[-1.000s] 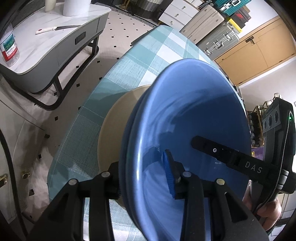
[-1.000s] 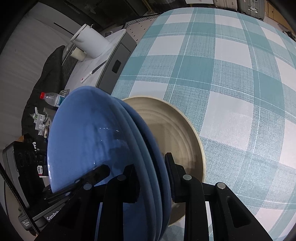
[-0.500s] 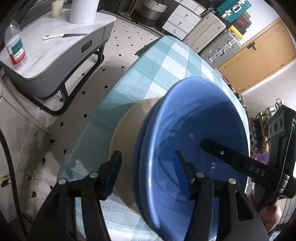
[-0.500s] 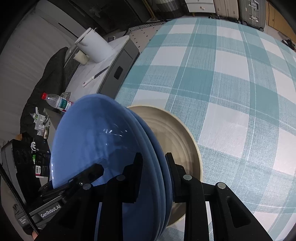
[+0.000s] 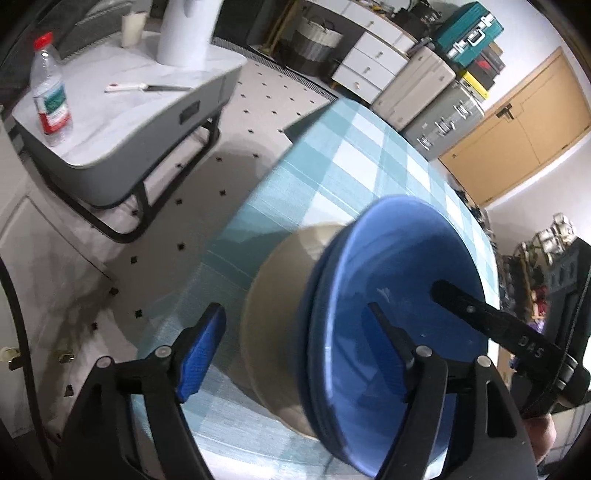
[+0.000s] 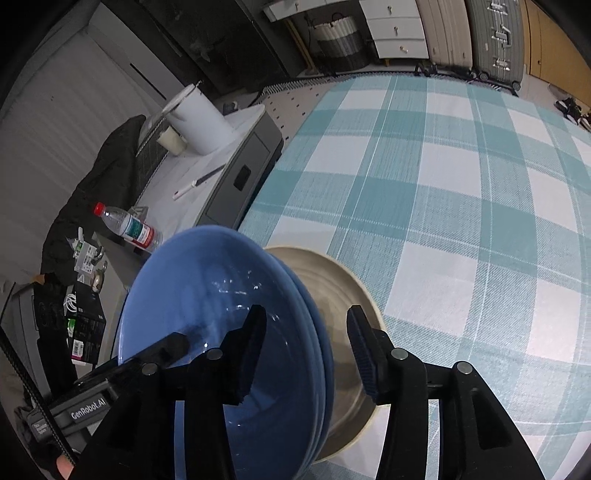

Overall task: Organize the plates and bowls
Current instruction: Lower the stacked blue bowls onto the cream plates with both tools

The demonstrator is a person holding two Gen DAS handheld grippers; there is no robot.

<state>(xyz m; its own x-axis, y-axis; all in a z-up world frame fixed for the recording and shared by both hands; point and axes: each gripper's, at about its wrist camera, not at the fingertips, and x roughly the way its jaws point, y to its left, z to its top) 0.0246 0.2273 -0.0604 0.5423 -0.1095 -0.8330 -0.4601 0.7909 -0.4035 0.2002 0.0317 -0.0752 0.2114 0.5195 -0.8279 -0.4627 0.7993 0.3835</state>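
Note:
A stack of blue bowls (image 5: 399,295) sits on a beige plate (image 5: 280,314) near the edge of the table with the teal checked cloth (image 5: 351,155). My left gripper (image 5: 295,339) is open, its jaws wide apart around the rims of the bowls and plate. My right gripper (image 6: 306,350) is open too, its jaws either side of the blue bowls' (image 6: 221,314) rim, above the beige plate (image 6: 343,332). Each gripper shows in the other's view.
A grey side table (image 5: 122,110) stands left of the dining table, with a water bottle (image 5: 48,88), a paper roll (image 5: 188,33), a cup and a knife (image 5: 147,88). Drawers, cases and a wooden door line the far wall. Tiled floor lies between.
Both grippers have opened and let go of the blue bowls, which now rest on the beige plate. Both have pulled back a little.

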